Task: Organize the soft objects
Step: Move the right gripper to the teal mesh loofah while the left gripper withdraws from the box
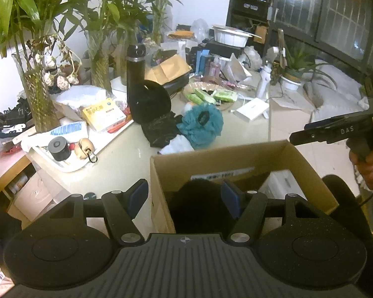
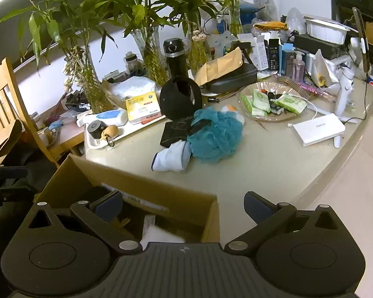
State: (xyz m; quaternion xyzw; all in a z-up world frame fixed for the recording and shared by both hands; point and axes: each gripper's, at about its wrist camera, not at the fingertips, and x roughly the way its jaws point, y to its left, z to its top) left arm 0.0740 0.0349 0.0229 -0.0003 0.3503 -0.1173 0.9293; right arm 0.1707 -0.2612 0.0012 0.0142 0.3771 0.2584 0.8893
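Only the left view shows a hand [image 1: 368, 161]; teal loofah [image 2: 215, 136] sits puffy at twelve o'clock of the box [image 2: 146, 186]. Both the left gripper [image 1: 185, 196] and right gripper [image 2: 182, 204] have fingers apart, empty.

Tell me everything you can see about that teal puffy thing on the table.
The teal bath pouf is a ruffled ball of mesh netting, soft-looking and bunched into loose folds. It lies on the pale tabletop, beyond the open cardboard box. A small black object lies on its top. On its left it rests against a folded black item and a crumpled pale blue cloth. Neither gripper touches it.
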